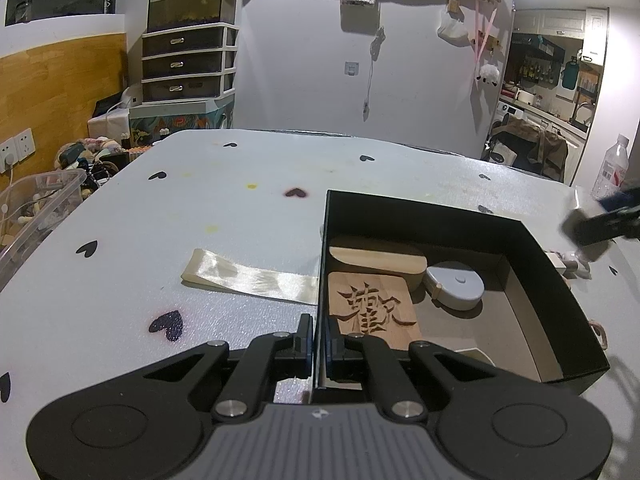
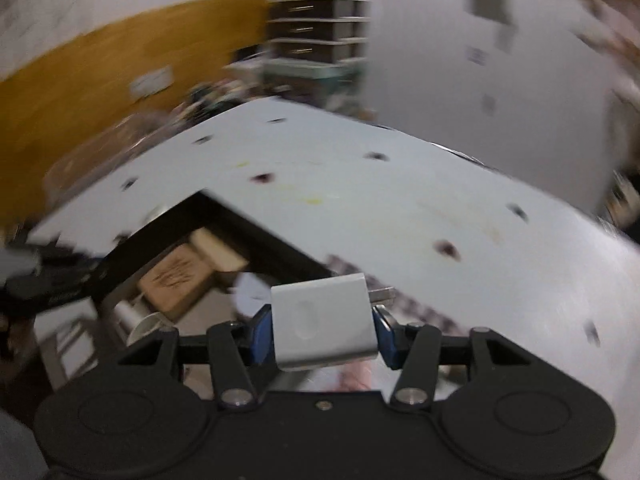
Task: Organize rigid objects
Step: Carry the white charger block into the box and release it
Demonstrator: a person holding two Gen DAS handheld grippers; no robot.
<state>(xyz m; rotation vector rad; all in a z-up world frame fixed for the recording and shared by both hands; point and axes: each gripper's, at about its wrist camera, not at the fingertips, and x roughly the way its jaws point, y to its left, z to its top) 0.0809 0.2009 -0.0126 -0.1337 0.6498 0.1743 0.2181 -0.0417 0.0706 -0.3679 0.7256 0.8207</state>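
Note:
An open black box (image 1: 540,264) stands on the white table. My left gripper (image 1: 319,340) is shut on the box's near left wall, one finger inside and one outside. In the box lie a carved wooden tile (image 1: 372,308), a rounded wooden block (image 1: 380,260) and a grey round-cornered case (image 1: 456,284). My right gripper (image 2: 322,330) is shut on a silver rectangular block (image 2: 322,324) with a small metal plug at its side, held above the table just right of the box (image 2: 256,232). This view is motion-blurred. The right gripper (image 1: 600,222) shows as a dark blur at the far right of the left wrist view.
A cream ribbon (image 1: 248,280) lies flat on the table left of the box. A plastic bottle (image 1: 612,168) stands at the far right edge. A clear plastic bin (image 1: 36,208) sits off the table's left side. Small items lie beyond the box's right wall (image 1: 572,262).

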